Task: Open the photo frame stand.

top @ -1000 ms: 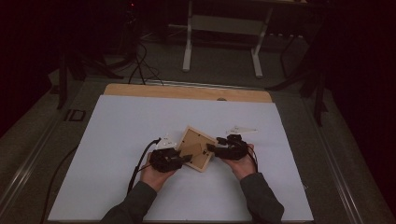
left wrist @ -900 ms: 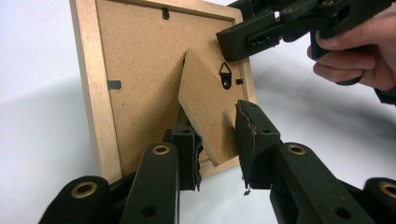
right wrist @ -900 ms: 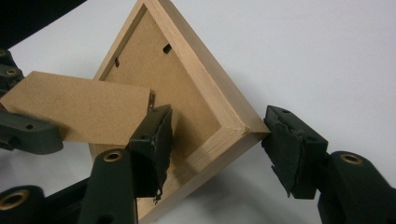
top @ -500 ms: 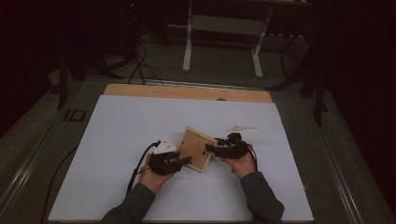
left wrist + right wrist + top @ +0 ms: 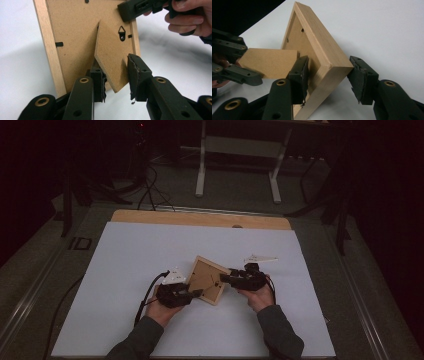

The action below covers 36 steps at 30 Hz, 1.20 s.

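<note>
High view: a wooden picture frame point(image 5: 207, 281) lies back side up near the middle of the white table top point(image 5: 125, 260), turned so that a corner points away from the person; the two hands meet at it from both sides.
Left gripper point(image 5: 192, 295): it reaches the near left corner of the frame, and its black cable point(image 5: 147, 292) trails to the left.
Right gripper point(image 5: 226, 279): it reaches the right corner of the frame, held in the right hand point(image 5: 257, 295).
Left gripper view, frame: the picture frame point(image 5: 75, 40) shows its brown back board, with the stand flap point(image 5: 112, 60) lifted out from it.
Left gripper view, fingers: the fingers point(image 5: 138, 75) stand spread on both sides of the lower tip of the flap; the right pad seems to touch the flap edge, the left pad point(image 5: 98, 83) is partly behind the flap, and I cannot tell if it presses. The jaws have just been opening a little, with the flap between them.
Right gripper view, frame: one corner of the picture frame point(image 5: 322, 50) points between the jaws.
Right gripper view, fingers: the left finger point(image 5: 299, 75) lies against the inner side of the frame edge; the right finger point(image 5: 362, 77) stands just beside the outer corner, with a small gap. The jaws have just been closing, with the frame corner between them.
Right gripper view, other side: the stand flap point(image 5: 269, 62) sticks out to the left, between the jaws of the left gripper point(image 5: 238, 62).
Other things: a small white piece point(image 5: 260, 258) lies on the table behind the right hand, and another white piece point(image 5: 175, 275) just behind the left gripper.
</note>
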Available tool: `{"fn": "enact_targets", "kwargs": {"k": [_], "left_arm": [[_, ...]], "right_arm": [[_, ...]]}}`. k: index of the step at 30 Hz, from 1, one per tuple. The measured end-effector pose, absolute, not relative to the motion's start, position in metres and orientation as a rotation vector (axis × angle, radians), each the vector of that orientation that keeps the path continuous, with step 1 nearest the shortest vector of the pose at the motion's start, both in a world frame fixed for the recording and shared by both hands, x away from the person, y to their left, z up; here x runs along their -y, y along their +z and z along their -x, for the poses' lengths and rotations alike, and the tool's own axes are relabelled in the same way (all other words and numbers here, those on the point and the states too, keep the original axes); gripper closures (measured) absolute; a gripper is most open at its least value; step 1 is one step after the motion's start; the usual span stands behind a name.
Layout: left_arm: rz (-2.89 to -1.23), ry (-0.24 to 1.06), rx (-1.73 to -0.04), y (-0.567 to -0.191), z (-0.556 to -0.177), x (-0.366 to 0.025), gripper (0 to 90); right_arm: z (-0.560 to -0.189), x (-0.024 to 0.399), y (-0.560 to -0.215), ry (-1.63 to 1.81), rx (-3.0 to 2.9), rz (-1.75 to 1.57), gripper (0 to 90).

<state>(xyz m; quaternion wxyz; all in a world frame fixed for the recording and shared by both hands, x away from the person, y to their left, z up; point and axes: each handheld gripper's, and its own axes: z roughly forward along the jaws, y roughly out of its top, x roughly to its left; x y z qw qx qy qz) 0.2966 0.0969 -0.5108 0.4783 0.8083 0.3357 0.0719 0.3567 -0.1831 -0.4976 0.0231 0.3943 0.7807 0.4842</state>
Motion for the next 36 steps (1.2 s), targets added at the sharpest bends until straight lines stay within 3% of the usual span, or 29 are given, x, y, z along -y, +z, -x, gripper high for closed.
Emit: {"fn": "enact_targets", "kwargs": {"k": [19,36], "left_arm": [[-2.014,0.182,-0.819,-0.516,-0.297,-0.096,56.6],[-1.958,0.2,-0.814,-0.507,-0.295,-0.107,53.7]], "right_arm": [[-0.344,0.169,-0.483,1.473,-2.412,-1.102,57.4],[-0.33,0.162,-0.476,1.421,-2.406,-1.001,58.4]]}}
